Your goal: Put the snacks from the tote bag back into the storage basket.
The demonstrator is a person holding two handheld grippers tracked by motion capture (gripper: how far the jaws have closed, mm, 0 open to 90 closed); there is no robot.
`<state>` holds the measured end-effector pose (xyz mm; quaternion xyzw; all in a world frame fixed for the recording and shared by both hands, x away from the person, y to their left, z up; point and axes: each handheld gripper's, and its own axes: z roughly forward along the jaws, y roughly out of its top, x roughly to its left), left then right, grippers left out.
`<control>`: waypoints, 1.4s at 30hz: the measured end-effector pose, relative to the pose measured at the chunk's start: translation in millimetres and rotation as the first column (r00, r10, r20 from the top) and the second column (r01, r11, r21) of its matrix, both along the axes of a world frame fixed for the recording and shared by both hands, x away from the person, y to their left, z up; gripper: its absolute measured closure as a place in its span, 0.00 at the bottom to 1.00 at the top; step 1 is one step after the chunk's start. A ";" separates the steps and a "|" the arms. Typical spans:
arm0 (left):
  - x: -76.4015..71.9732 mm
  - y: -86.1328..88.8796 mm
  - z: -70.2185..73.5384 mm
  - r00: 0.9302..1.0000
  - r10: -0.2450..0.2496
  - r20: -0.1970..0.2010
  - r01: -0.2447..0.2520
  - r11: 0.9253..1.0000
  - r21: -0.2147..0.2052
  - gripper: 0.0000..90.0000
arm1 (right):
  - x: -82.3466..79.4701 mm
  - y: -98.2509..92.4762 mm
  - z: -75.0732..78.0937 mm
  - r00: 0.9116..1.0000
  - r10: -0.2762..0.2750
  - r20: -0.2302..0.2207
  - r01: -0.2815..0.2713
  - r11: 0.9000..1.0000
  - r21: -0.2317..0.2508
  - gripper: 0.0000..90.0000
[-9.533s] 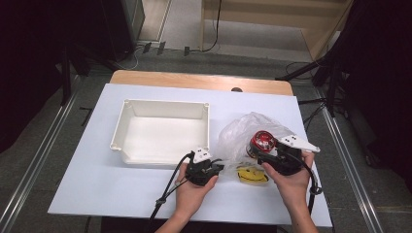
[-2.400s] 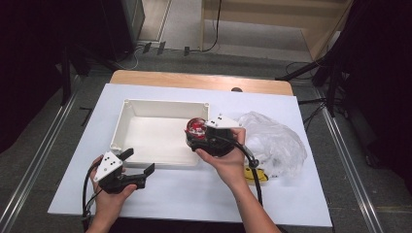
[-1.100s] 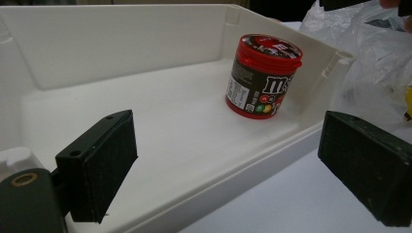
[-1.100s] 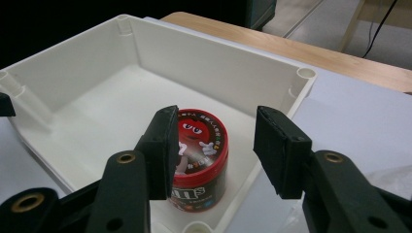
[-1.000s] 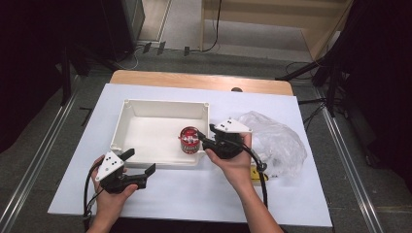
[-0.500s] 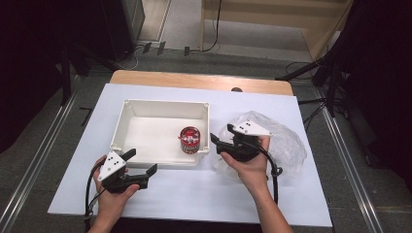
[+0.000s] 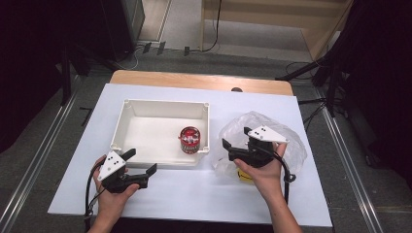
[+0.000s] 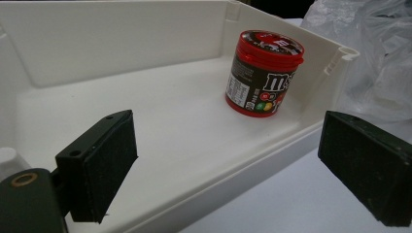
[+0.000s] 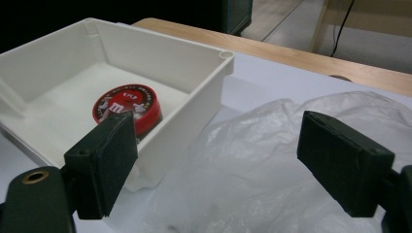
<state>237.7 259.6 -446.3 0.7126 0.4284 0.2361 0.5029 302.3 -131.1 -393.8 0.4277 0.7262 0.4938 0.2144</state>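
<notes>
Item: red candy tub [image 7: 189, 140], upright with lid on, standing free in the lower right corner of the white bin [image 7: 127, 127], just left of centre in the high view, close to the right wall and with nothing gripping it. Right gripper [image 7: 228, 150], centre right of that view: I read its jaws as spread wide and empty, having just been opening with nothing between them, poised over the crumpled clear plastic bag [image 7: 286, 141] beside the bin. A yellow item [image 7: 244, 176] shows at the bag's near edge under my right hand. Left gripper [image 7: 144, 166], lower left: released, empty, parked in front of the bin's near wall. Risks, as I judge them: thin film may slip or bunch between the pads, so a grab lifts bag, not contents; a dragged bag could nudge the bin.
</notes>
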 end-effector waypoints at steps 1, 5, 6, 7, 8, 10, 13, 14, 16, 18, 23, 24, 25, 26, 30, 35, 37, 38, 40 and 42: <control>0.3 0.1 -0.2 1.000 0.000 0.001 0.000 1.000 -0.001 0.08 | -0.7 -2.5 -0.7 1.000 -0.003 0.000 0.003 1.000 0.000 0.16; 0.2 1.4 0.4 1.000 0.004 0.001 -0.004 1.000 -0.003 0.08 | -3.6 -13.5 -3.3 1.000 -0.014 0.006 0.014 1.000 0.005 0.16; 0.2 1.8 0.4 1.000 0.006 0.002 -0.006 1.000 -0.005 0.08 | -4.5 -16.3 -4.3 1.000 -0.019 0.008 0.019 1.000 0.006 0.15; 0.3 2.3 0.4 1.000 0.006 0.003 -0.006 1.000 -0.006 0.08 | -5.3 -19.0 -5.4 1.000 -0.022 0.007 0.022 1.000 0.007 0.15; 0.2 3.1 0.6 1.000 0.008 0.003 -0.008 1.000 -0.006 0.08 | -5.8 -21.9 -6.7 1.000 -0.022 0.009 0.022 1.000 0.006 0.14; -0.2 4.4 1.2 1.000 0.010 0.003 -0.010 1.000 -0.009 0.08 | -7.2 -27.4 -9.0 1.000 -0.031 0.003 0.031 0.999 0.005 0.14; -1.0 6.4 2.4 1.000 0.014 0.007 -0.014 1.000 -0.013 0.08 | -10.3 -35.6 -11.3 0.999 -0.046 -0.002 0.046 0.999 0.012 0.14; -1.0 7.2 2.6 1.000 0.013 0.008 -0.013 1.000 -0.016 0.08 | -11.6 -38.3 -12.3 0.999 -0.051 -0.002 0.051 0.999 0.011 0.14; -0.9 8.9 3.1 1.000 0.016 0.010 -0.016 1.000 -0.018 0.08 | -14.1 -43.7 -14.7 0.998 -0.060 -0.008 0.060 0.998 0.012 0.14; -0.8 9.9 3.4 1.000 0.020 0.011 -0.019 1.000 -0.023 0.08 | -16.1 -49.4 -17.8 0.998 -0.069 -0.011 0.069 0.998 0.010 0.14; -0.4 10.8 3.5 1.000 0.023 0.010 -0.022 0.999 -0.024 0.08 | -21.0 -63.1 -26.3 0.995 -0.094 -0.026 0.094 0.996 0.006 0.14; -0.4 10.7 3.5 1.000 0.022 0.011 -0.022 0.999 -0.025 0.08 | -21.9 -65.5 -27.8 0.995 -0.096 -0.027 0.096 0.995 0.003 0.14; -0.6 10.5 3.7 1.000 0.022 0.011 -0.022 0.999 -0.025 0.08 | -22.9 -67.6 -29.0 0.994 -0.102 -0.029 0.102 0.995 0.002 0.14; -0.6 10.5 3.7 1.000 0.020 0.014 -0.020 1.000 -0.023 0.08 | -23.8 -69.9 -30.1 0.994 -0.103 -0.027 0.103 0.995 0.001 0.14; -1.0 10.6 4.0 1.000 0.021 0.012 -0.021 1.000 -0.023 0.08 | -27.2 -77.9 -32.9 0.992 -0.119 -0.029 0.119 0.993 0.004 0.14; -1.3 12.2 4.6 1.000 0.026 0.011 -0.026 0.999 -0.024 0.08 | -30.8 -87.3 -36.1 0.990 -0.138 -0.032 0.138 0.990 0.003 0.14; -1.2 12.8 4.6 1.000 0.028 0.011 -0.028 0.999 -0.025 0.08 | -32.5 -91.1 -37.8 0.989 -0.147 -0.034 0.147 0.989 0.004 0.14; -1.2 12.9 4.5 1.000 0.029 0.011 -0.029 0.999 -0.025 0.08 | -33.0 -93.2 -39.1 0.989 -0.146 -0.032 0.147 0.989 0.003 0.14; -1.3 13.0 4.5 1.000 0.027 0.010 -0.027 0.999 -0.023 0.08 | -34.0 -97.5 -41.2 0.988 -0.153 -0.033 0.153 0.988 0.001 0.14; -1.6 12.1 4.5 1.000 0.022 0.014 -0.022 0.999 -0.023 0.08 | -35.8 -101.7 -42.5 0.985 -0.165 -0.039 0.166 0.986 0.003 0.14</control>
